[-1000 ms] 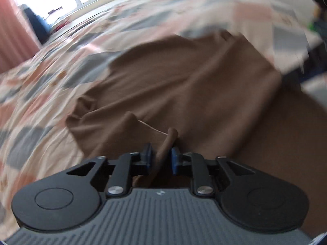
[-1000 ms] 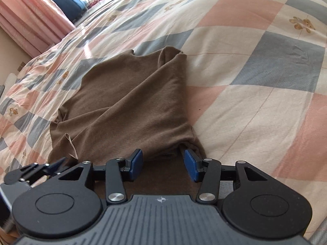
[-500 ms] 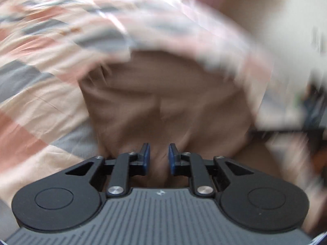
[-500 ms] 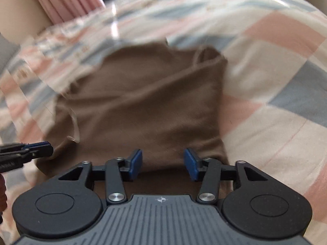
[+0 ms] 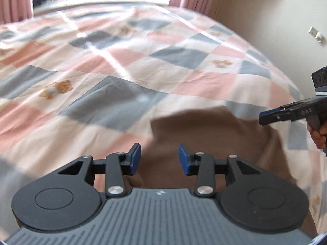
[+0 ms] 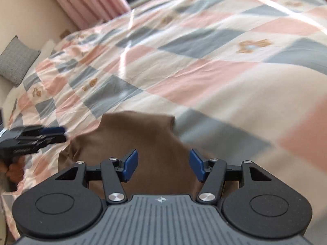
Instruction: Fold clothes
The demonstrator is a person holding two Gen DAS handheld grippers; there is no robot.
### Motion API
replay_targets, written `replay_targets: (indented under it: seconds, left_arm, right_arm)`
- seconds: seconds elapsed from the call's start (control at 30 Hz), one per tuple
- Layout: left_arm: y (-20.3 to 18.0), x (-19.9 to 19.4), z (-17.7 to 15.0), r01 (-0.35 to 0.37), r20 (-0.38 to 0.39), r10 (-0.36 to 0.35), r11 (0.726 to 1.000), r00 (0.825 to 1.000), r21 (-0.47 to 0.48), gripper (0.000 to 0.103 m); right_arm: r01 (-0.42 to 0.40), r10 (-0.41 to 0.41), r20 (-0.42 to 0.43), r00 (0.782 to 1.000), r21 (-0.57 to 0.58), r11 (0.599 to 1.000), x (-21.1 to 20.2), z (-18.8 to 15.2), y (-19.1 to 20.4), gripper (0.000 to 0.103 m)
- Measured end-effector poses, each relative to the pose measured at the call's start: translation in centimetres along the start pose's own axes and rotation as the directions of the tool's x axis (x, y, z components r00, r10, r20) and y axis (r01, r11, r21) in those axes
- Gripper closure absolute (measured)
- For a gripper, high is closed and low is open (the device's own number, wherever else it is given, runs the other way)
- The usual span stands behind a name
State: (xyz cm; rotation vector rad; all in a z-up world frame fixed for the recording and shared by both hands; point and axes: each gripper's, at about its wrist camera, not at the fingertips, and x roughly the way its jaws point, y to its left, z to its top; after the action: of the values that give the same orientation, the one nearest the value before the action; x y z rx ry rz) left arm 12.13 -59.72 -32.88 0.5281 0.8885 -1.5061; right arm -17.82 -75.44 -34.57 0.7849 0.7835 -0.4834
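A brown garment (image 5: 212,134) lies folded into a compact shape on the checked bedspread (image 5: 122,61). In the left wrist view my left gripper (image 5: 159,159) hangs open over the garment's near left part, nothing between its blue pads. My right gripper (image 5: 273,116) enters that view from the right edge, held by a hand. In the right wrist view the brown garment (image 6: 147,143) lies just beyond my right gripper (image 6: 163,165), which is open and empty above the cloth. My left gripper (image 6: 45,134) shows at the left edge there, blurred.
The bedspread (image 6: 204,71) of pink, grey and cream squares stretches far beyond the garment. Pink curtains (image 6: 85,2) and a window stand at the back. A grey cushion (image 6: 16,61) leans at the far left. A wall with sockets (image 5: 315,33) is on the right.
My left gripper has let go of the brown cloth and opened wide. Both grippers have lifted and tilted up, so the garment now shows smaller and lower in each view.
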Motion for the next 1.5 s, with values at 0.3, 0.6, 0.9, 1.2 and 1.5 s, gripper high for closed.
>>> replay_targets:
  seconds: [0.3, 0.6, 0.9, 1.2, 1.5]
  left_arm:
    - [3.2, 9.6, 2.3, 0.149, -0.135, -0.174, 0.972, 0.975, -0.180, 0.079]
    - [-6.4, 0.4, -4.0, -0.097, 0.171, 0.003, 0.831, 0.985, 0.547, 0.095]
    - [-9.2, -1.6, -11.8, 0.001, 0.032, -0.036, 0.669, 0.999, 0.744, 0.086]
    - [-7.0, -1.9, -3.9, 0.097, 0.116, -0.136, 0.952, 0.984, 0.289, 0.073]
    - [-10.4, -1.0, -12.4, -0.086, 0.060, 0.064, 0.851, 0.996, 0.518, 0.075]
  right_arm:
    - [-0.137, 0.155, -0.082, 0.985, 0.187, 0.973, 6.6, 3.3, -3.6, 0.083]
    - [0.168, 0.008, 0.291, 0.957, -0.573, 0.803, -2.2, -7.1, 6.1, 0.095]
    - [0.155, -0.158, 0.065, 0.985, -0.720, 0.677, -1.9, -13.4, 7.5, 0.083]
    - [0.105, -0.049, 0.213, 0.976, -0.260, 0.960, -2.6, -6.8, 6.8, 0.052]
    - [0.324, -0.278, 0.170, 0.945, -0.390, 0.862, -0.3, -14.2, 7.3, 0.034]
